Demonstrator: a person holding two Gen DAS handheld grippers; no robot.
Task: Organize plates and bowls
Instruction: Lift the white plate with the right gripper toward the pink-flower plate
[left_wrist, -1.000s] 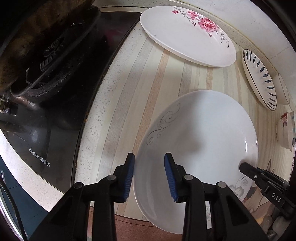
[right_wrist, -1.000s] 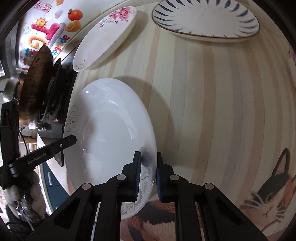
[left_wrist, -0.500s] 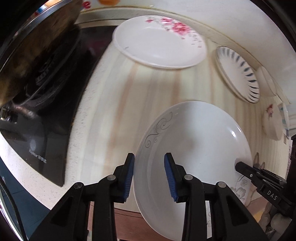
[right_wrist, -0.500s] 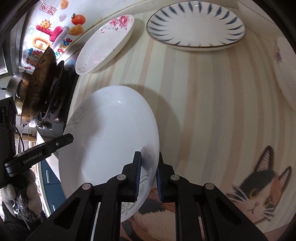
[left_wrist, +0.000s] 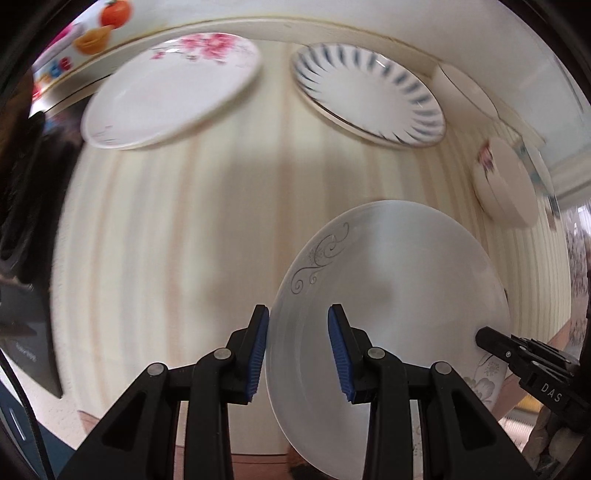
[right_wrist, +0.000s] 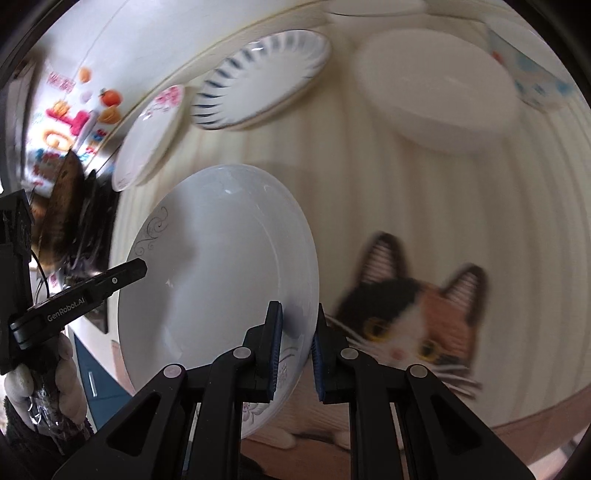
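Striped mat (left_wrist: 184, 229) underlies plates; both hand-held grippers, left (left_wrist: 298, 352) and right (right_wrist: 297, 349), clamp the white plate (left_wrist: 399, 295).

Black tongs (left_wrist: 298, 350) with ribbed blue pads (left_wrist: 258, 354), silver screws, white lettering.

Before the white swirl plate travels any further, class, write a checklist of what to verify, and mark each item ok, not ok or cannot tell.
1. Right gripper clamps the swirl plate at its rim: ok.
2. Left gripper holds the opposite rim: cannot tell; its pads straddle the edge with a gap showing.
3. Plate clear of the striped mat: ok, it looks lifted.
4. Blue-striped plate free to receive it: ok.
5. Pink-flower plate free: ok.
6. White bowl out of the path: cannot tell.
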